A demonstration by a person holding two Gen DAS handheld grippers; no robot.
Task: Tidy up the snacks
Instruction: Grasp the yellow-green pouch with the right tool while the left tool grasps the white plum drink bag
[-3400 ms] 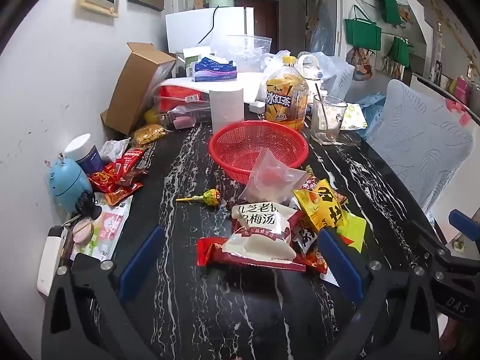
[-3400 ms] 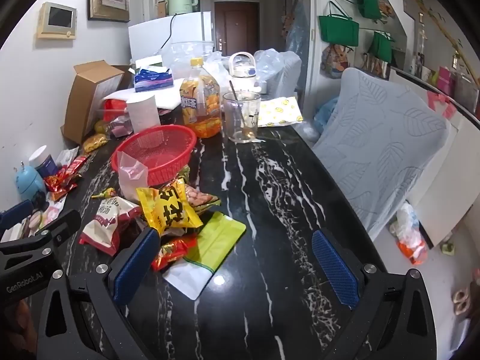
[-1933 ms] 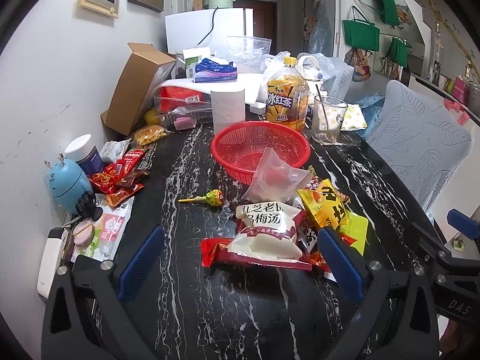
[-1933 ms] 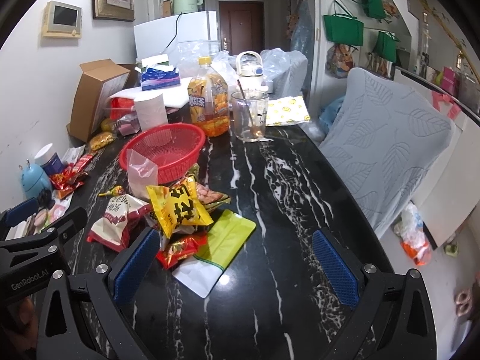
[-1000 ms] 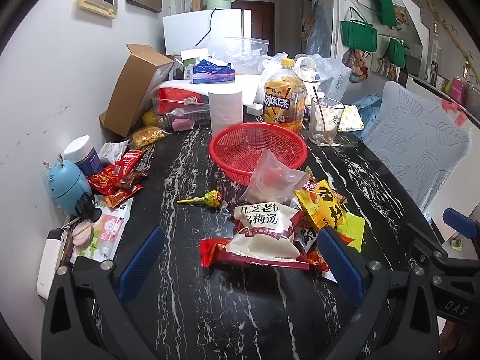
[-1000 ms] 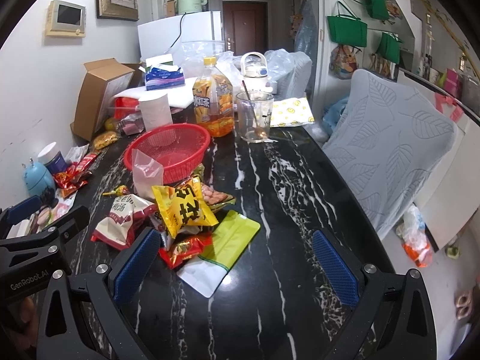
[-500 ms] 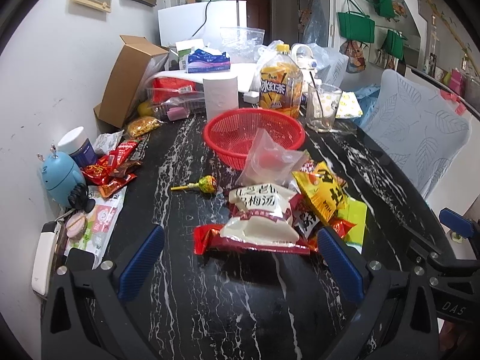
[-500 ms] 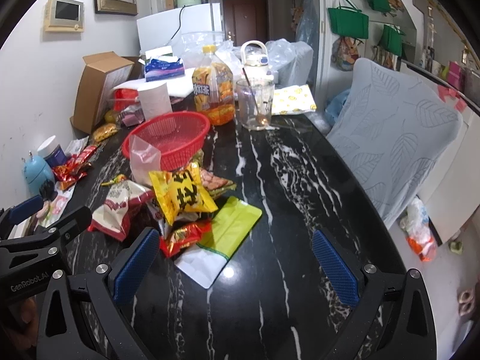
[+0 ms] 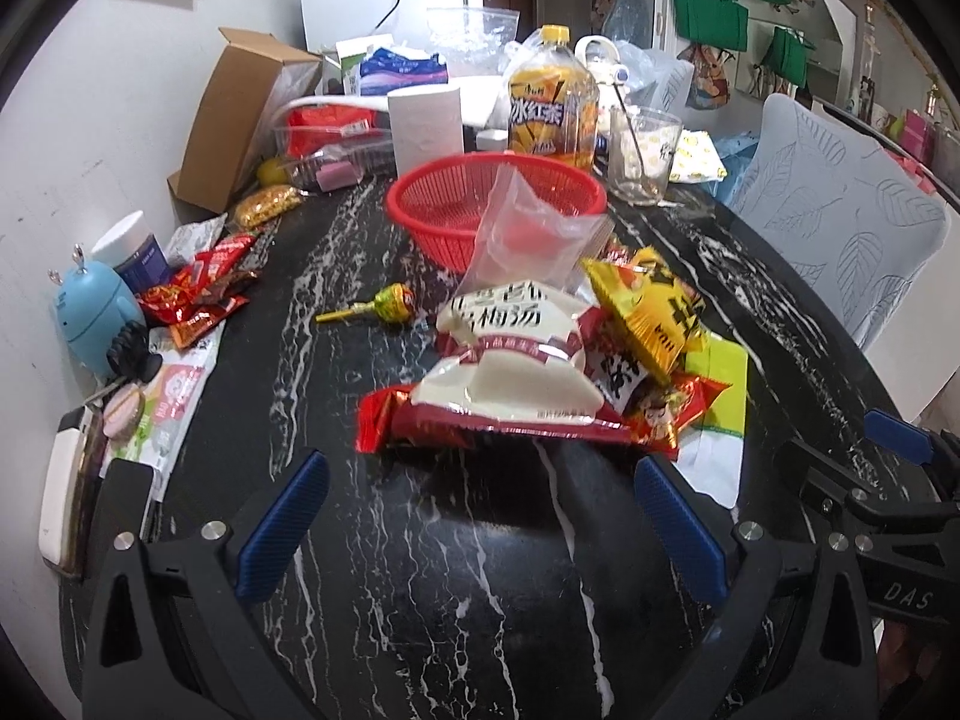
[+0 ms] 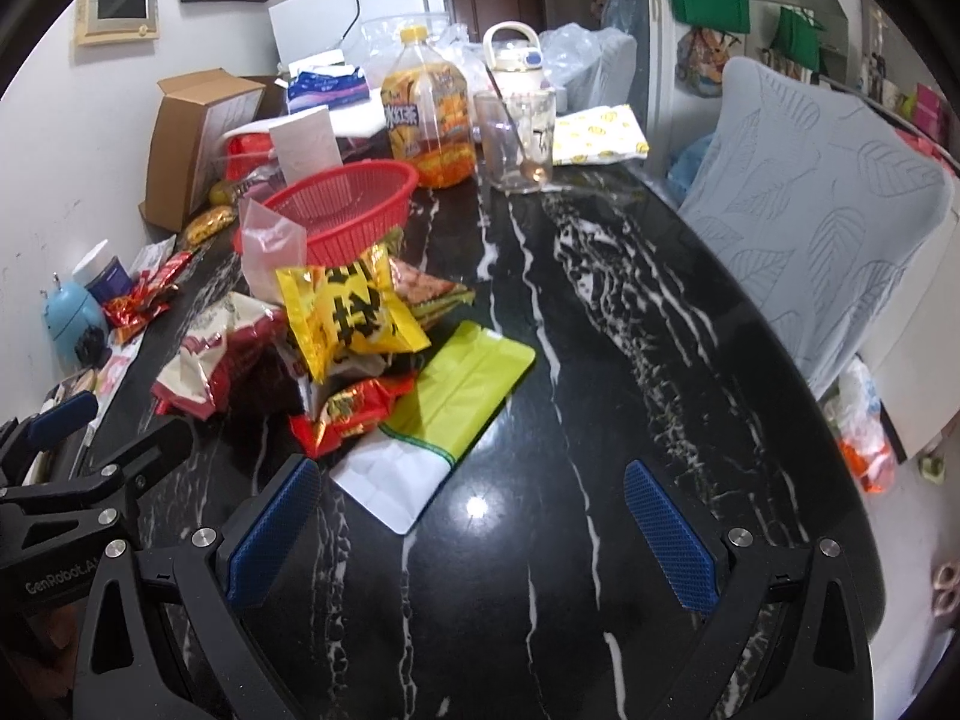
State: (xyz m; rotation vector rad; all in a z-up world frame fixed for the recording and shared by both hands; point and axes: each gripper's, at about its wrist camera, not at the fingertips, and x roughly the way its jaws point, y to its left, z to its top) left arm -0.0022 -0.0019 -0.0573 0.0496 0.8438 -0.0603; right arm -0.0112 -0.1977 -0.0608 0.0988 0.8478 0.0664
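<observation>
A pile of snack packets lies mid-table: a white and red bag (image 9: 510,360), a yellow bag (image 9: 651,306) (image 10: 348,306), a long red packet (image 9: 480,423), a lime-green pouch (image 10: 468,387) and a clear plastic bag (image 9: 534,234). Behind them stands an empty red basket (image 9: 498,204) (image 10: 342,207). A lollipop (image 9: 384,309) lies to the left. My left gripper (image 9: 480,510) is open and empty, just short of the pile. My right gripper (image 10: 468,522) is open and empty, near the green pouch's white end.
Small red packets (image 9: 198,300), a blue gadget (image 9: 90,315) and a jar (image 9: 129,249) line the left wall. At the back stand a tea bottle (image 9: 549,102), a glass with a spoon (image 9: 642,156), a paper roll (image 9: 423,120) and a cardboard box (image 9: 234,120). A grey chair (image 10: 822,210) stands on the right.
Both grippers have moved forward and lower toward the snack pile, which now looks larger. Both stay open. Nothing on the table has moved.
</observation>
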